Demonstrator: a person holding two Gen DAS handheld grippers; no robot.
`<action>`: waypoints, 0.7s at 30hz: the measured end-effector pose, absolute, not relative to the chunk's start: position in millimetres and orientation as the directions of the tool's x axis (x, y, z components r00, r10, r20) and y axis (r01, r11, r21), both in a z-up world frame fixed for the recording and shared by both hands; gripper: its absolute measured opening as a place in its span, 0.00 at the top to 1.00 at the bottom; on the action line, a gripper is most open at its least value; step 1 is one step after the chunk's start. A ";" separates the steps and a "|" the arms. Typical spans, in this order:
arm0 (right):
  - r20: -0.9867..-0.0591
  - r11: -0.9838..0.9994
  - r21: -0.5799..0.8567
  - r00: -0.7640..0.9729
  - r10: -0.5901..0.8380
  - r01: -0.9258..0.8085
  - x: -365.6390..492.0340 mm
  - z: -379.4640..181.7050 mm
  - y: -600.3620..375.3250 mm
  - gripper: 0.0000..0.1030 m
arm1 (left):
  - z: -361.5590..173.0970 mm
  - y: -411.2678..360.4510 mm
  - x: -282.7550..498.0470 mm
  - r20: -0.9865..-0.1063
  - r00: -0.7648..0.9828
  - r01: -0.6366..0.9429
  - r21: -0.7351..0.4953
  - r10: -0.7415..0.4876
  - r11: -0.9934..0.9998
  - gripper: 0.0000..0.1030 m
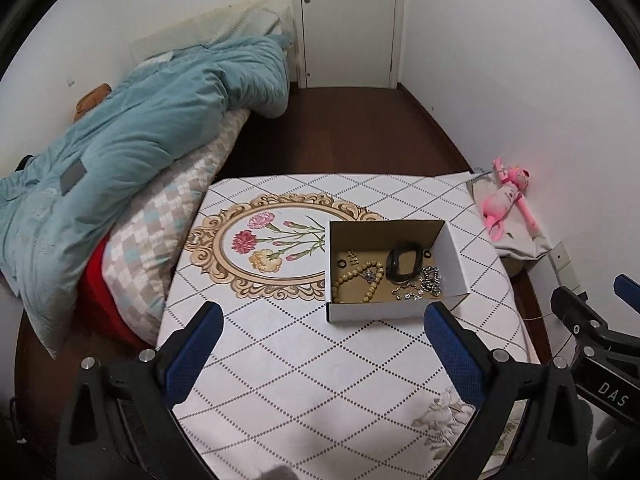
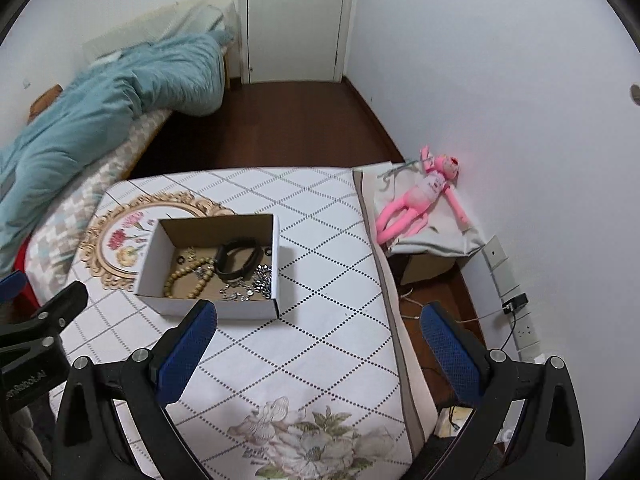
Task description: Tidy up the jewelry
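A small open cardboard box (image 1: 454, 258) (image 2: 150, 264) stands on the table with the patterned cloth (image 1: 304, 360) (image 2: 304, 320). Inside lie a tan bead bracelet (image 1: 354, 280) (image 2: 188, 276), a black band (image 1: 402, 266) (image 2: 238, 262), a silver chain (image 1: 424, 282) (image 2: 250, 284) and small black rings (image 1: 341, 263). My left gripper (image 1: 324, 320) hovers open just in front of the box, nothing between its blue pads. My right gripper (image 2: 318, 318) is open too, near the box's front right corner and over the table's right edge.
A bed with a teal duvet (image 1: 132, 132) lies to the left of the table. A pink plush toy (image 1: 506, 200) (image 2: 420, 196) rests on a grey cloth by the right wall. Power sockets and a cable (image 2: 516, 304) are on that wall. A closed door (image 1: 348, 20) is at the back.
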State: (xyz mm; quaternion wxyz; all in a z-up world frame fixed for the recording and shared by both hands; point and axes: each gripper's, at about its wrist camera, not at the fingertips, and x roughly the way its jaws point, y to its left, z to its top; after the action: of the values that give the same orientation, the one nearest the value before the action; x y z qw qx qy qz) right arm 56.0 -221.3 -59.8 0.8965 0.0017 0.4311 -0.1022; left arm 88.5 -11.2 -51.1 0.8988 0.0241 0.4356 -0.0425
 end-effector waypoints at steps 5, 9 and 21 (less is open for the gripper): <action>-0.743 0.981 -0.076 0.646 -0.177 0.181 27.3 -30.6 -216.2 0.00 | -28.9 -7.4 65.7 -0.764 0.641 0.100 -0.010 -0.072 0.995 0.00; -0.716 0.980 -0.072 0.675 -0.181 0.187 6.9 -9.4 -215.5 0.00 | -10.7 -6.2 46.1 -0.738 0.670 0.107 -0.009 -0.079 0.994 0.00; -0.687 0.984 -0.031 0.711 -0.149 0.176 -22.8 21.4 -213.2 0.00 | 12.8 0.4 30.7 -0.725 0.682 0.101 -0.036 -0.095 0.994 0.00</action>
State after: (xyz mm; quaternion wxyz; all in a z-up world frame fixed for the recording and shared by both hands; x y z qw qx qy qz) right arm -22.8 -213.2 21.4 0.9249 0.0182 0.3695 -0.0881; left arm 30.7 0.4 12.8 0.9171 0.0037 0.3950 -0.0536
